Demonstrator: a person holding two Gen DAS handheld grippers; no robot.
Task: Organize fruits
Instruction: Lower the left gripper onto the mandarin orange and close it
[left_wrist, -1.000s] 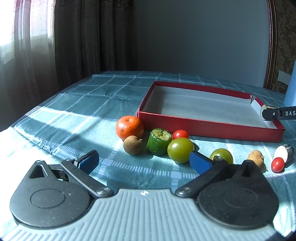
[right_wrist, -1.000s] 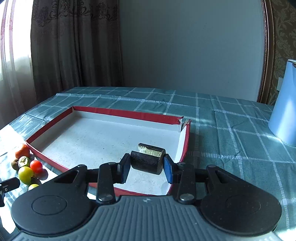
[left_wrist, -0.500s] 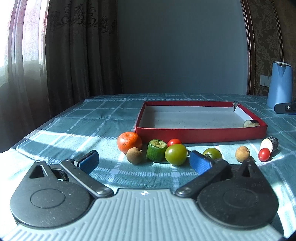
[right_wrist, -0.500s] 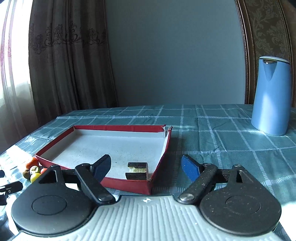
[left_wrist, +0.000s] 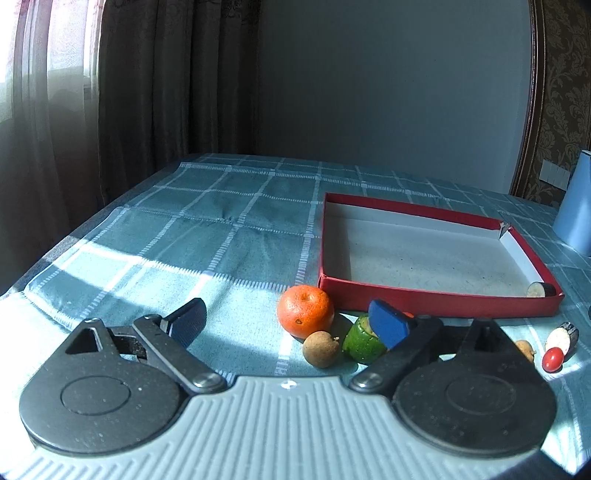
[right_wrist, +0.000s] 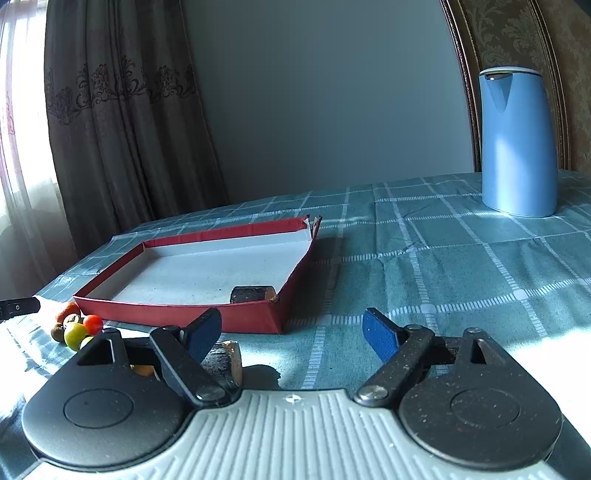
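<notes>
The red box with a white floor lies on the checked cloth, and one dark eggplant piece rests in its near right corner. In front of the box are an orange, a brown longan and a green cucumber stub. My left gripper hovers just short of them, its jaws closing but still wide, with nothing pressed. My right gripper stands open over bare cloth, right of the box. The eggplant piece lies free inside.
A second eggplant piece lies by my right gripper's left finger. A cherry tomato and another longan sit at the right. More small fruits cluster at the box's near left corner. A blue kettle stands at the back right.
My right gripper opened, left the eggplant piece in the box and drew back out to the right. My left gripper swung left, so the orange now lies ahead between its fingers.
</notes>
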